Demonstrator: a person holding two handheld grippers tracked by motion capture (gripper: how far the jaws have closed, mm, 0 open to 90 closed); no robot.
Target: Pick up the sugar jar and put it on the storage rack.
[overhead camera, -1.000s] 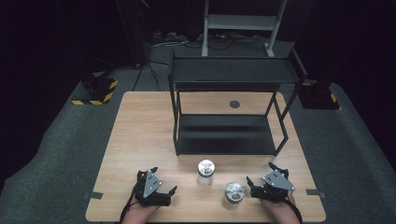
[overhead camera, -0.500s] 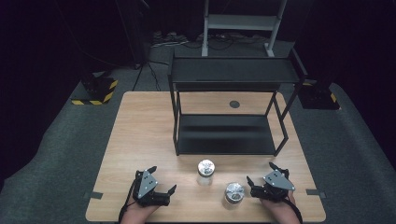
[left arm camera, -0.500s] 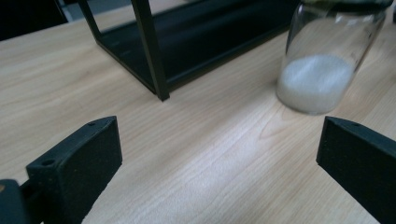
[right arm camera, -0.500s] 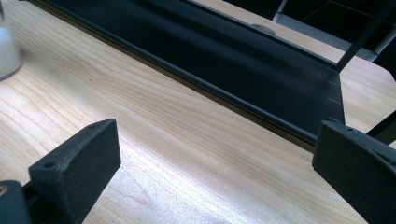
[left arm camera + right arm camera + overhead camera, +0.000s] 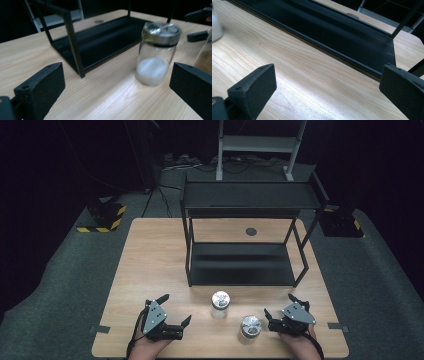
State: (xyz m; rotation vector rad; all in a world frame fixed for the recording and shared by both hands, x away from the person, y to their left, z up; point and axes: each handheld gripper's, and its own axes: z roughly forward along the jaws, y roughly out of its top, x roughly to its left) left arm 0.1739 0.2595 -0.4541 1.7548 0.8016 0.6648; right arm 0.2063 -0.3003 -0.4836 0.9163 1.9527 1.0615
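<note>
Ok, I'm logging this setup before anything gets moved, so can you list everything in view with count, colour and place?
glass jars: two, clear with silver lids, near edge of the table between the grippers; the one seen in the left gripper view holds something white at the bottom.
shelf rack: one, black, two tiers, middle of the table behind the jars.
table: one, light wood, centre of the scene.
round disc: one, dark, in the table top behind the rack.
hazard-striped blocks: one yellow and black on the floor at far left, another at far right, partly dark.
left gripper: one, black with grey plate, near left, jaws open.
right gripper: one, black with grey plate, near right, jaws open.
</note>
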